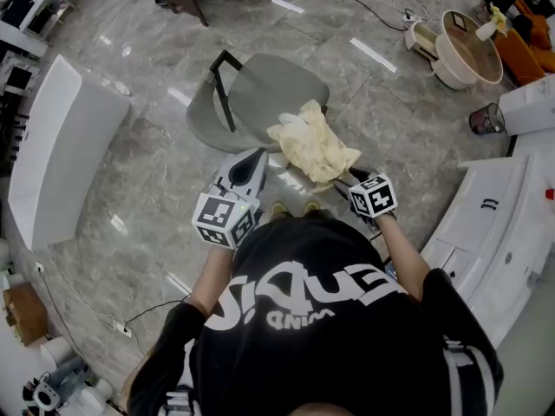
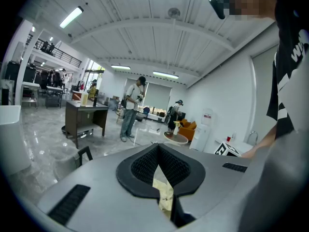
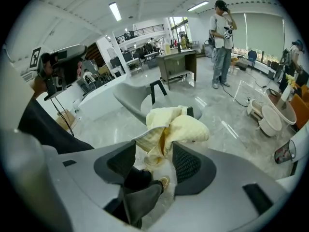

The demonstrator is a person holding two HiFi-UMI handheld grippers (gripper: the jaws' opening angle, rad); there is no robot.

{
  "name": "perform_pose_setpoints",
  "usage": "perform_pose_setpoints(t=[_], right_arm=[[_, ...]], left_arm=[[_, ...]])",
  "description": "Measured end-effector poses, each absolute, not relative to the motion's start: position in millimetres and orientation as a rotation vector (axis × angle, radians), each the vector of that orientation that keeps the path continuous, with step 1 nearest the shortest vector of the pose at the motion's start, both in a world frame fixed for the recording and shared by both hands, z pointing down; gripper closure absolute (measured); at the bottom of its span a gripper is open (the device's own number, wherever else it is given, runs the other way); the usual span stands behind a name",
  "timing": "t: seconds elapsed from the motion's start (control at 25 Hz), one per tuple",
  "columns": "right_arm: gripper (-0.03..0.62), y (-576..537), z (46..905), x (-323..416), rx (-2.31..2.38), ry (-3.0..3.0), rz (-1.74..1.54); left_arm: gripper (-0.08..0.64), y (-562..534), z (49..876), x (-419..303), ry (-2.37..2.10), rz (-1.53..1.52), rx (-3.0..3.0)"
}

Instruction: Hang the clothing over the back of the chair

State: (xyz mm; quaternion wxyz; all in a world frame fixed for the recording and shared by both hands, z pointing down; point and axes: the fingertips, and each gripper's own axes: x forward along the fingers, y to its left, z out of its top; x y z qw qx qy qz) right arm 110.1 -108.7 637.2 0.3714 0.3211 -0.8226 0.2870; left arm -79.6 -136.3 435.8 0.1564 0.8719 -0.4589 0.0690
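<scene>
A pale yellow garment (image 1: pixel 312 144) lies bunched over the near edge of the grey chair (image 1: pixel 269 85), whose black frame (image 1: pixel 225 85) shows at the left. My right gripper (image 1: pixel 351 178) is at the cloth's near right corner. In the right gripper view it (image 3: pixel 153 153) stands open, with the garment (image 3: pixel 174 127) hanging loose between the pads, neither pressing on it. My left gripper (image 1: pixel 258 154) points at the cloth's left edge, a little apart from it. Its tips (image 2: pixel 157 146) meet, so it is shut; a strip of the yellow cloth (image 2: pixel 164 190) shows through the gap lower down.
A white curved desk (image 1: pixel 61 146) stands at the left and a white counter (image 1: pixel 494 224) at the right. Round stools (image 1: pixel 468 46) and a dark bin (image 1: pixel 487 120) sit at the far right. A dark desk (image 2: pixel 84 115) and people stand across the room. Cables lie on the floor.
</scene>
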Motion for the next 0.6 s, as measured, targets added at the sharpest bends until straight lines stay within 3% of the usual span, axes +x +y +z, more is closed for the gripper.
perform_pose_setpoints(t=[0.6], right_arm=[[0.376,-111,622,111,0.887,-2.143,0.717]], left_arm=[[0.545,-133,437,-77,-1.301,0.195,2.500]])
